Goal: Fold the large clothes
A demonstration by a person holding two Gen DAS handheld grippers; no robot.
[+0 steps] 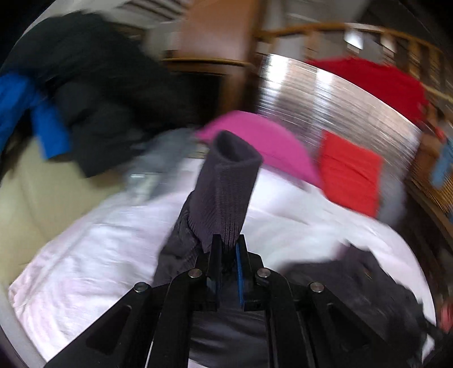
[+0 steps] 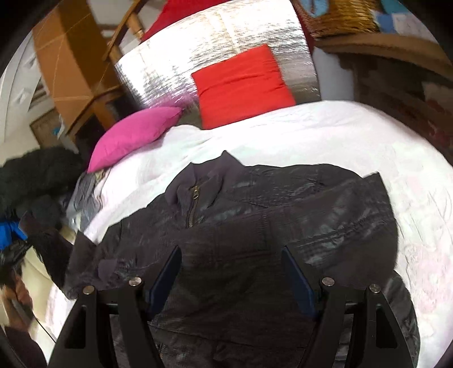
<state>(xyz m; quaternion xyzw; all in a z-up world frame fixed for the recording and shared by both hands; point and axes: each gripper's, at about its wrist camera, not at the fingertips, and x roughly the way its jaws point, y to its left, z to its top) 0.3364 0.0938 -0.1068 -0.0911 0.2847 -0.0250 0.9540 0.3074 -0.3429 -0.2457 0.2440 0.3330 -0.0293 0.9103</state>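
Note:
A dark shiny zip jacket (image 2: 254,215) lies spread on a white sheet (image 2: 339,136), collar and zipper toward the far side. My left gripper (image 1: 228,246) is shut on the jacket's ribbed knit sleeve cuff (image 1: 226,186), which stands up out of the jaws above the sheet (image 1: 93,254). More of the jacket (image 1: 365,286) shows at the lower right of the left wrist view. My right gripper (image 2: 232,252) is open and empty, just above the jacket's body.
A pink cushion (image 2: 133,136) and a red folded cloth (image 2: 240,85) lie beyond the sheet on a silver foil mat (image 2: 158,70). Black and blue garments (image 1: 93,93) are piled on the left. Wooden furniture (image 2: 68,59) and a wicker basket (image 2: 348,17) stand behind.

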